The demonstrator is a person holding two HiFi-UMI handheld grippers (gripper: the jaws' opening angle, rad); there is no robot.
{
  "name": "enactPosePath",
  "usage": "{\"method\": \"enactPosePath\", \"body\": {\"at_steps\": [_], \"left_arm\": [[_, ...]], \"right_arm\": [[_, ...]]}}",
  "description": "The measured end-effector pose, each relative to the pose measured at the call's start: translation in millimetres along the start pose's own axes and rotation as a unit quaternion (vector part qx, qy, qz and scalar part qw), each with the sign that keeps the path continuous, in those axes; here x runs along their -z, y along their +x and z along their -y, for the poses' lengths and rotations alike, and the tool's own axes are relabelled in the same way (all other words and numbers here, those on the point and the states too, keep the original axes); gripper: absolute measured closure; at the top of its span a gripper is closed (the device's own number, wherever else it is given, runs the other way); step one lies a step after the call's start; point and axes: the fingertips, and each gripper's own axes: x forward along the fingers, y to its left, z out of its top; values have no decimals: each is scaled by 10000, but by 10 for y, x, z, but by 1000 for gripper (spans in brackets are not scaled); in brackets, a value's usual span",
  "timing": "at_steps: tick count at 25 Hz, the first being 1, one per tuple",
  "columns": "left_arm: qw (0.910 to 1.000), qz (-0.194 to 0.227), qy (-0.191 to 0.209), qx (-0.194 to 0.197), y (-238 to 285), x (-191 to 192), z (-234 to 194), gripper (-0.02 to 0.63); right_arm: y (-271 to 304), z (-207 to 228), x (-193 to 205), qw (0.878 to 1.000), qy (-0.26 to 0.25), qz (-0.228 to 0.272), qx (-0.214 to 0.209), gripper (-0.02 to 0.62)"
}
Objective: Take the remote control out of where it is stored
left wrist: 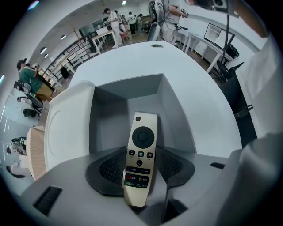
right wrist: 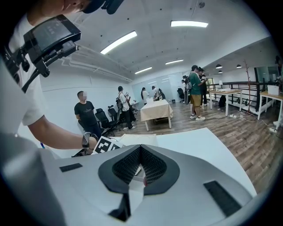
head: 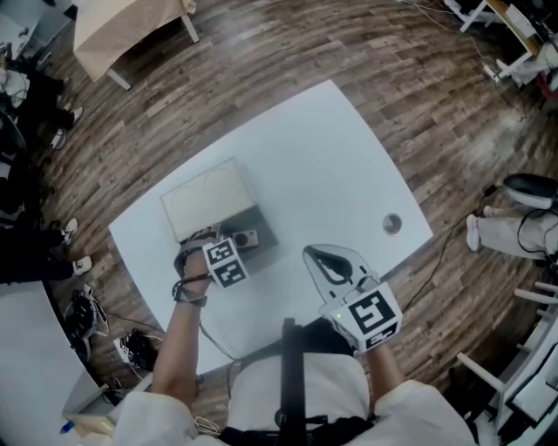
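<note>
Head view looks steeply down on a room with a dark wood-plank floor. A cloth-covered table stands off beyond the far-left side, and cables and chair legs crowd the right side. In the right gripper view, people stand among chairs and tables farther off.

A white bench is turned cornerwise to the person. Its surface is plain white from the middle out to the far corner, which gives wide open room there.

Toward the bench's left corner rests a grey box. It is open, with its cream lid laid back beside it on the far side.

The left hand-held gripper reaches into the box from the near side. Its jaws stand wide apart. The remote control is propped between them, button face up, leaning on the box's inner wall, with a pad close on either side.

The right hand-held gripper has its jaws closed tip to tip. It is held over the bench's near-right edge, well apart from the box, with bare bench between the two.

A small round grommet sits near the right corner.
</note>
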Motion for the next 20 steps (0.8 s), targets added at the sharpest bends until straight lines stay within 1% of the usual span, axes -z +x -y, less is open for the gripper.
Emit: {"method": "enactPosePath", "body": {"at_steps": [4, 9, 12, 16, 20], "left_arm": [[9999, -58, 117, -38, 17, -10, 9, 405], [9998, 115, 132, -116, 3, 4, -13, 405], [9997, 206, -9, -163, -17, -34, -8, 407], [9975, 470, -180, -505, -105, -90, -51, 408], [9932, 725, -511, -756, -259, -68, -120, 408]], "right_arm": [[-2, -3, 12, 10000, -16, -7, -10, 595], [21, -39, -22, 10000, 18, -12, -26, 595], [12, -46, -81, 10000, -16, 50, -67, 595], [15, -74, -167, 9998, -101, 97, -117, 595], [63, -145, -266, 9994, -198, 141, -248, 595]]}}
